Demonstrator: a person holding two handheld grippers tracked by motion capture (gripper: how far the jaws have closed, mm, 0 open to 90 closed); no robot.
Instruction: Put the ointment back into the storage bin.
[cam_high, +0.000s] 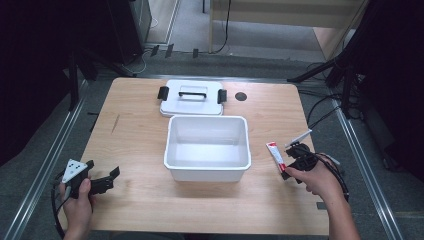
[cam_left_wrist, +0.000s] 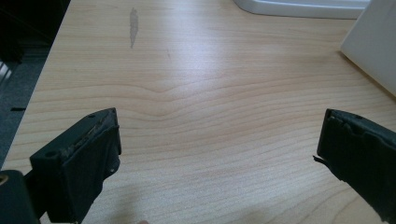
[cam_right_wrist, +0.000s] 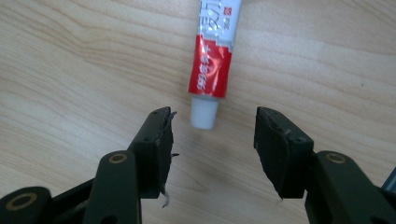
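A red and white tube (cam_high: 275, 156) lies flat on the wooden table (cam_high: 140, 150), right of a white bin (cam_high: 170, 145). My right gripper (cam_high: 289, 167) sits just beyond the tube's near end. In the right gripper view the tube (cam_right_wrist: 212, 51) points its white cap toward the gripper (cam_right_wrist: 212, 135), whose jaws stand apart with the cap just ahead of their tips, touching neither pad. My left gripper (cam_high: 112, 177) rests at the table's front left, held in a hand. Its jaws (cam_left_wrist: 219, 149) are spread wide over bare wood with nothing between them.
The bin is an empty white tub at the table's middle. Behind it lies its white lid (cam_high: 192, 97) with a black handle and black side clips. A small dark round hole (cam_high: 241, 96) marks the table right of the lid. The bin's wall (cam_left_wrist: 373, 46) shows in the left gripper view.
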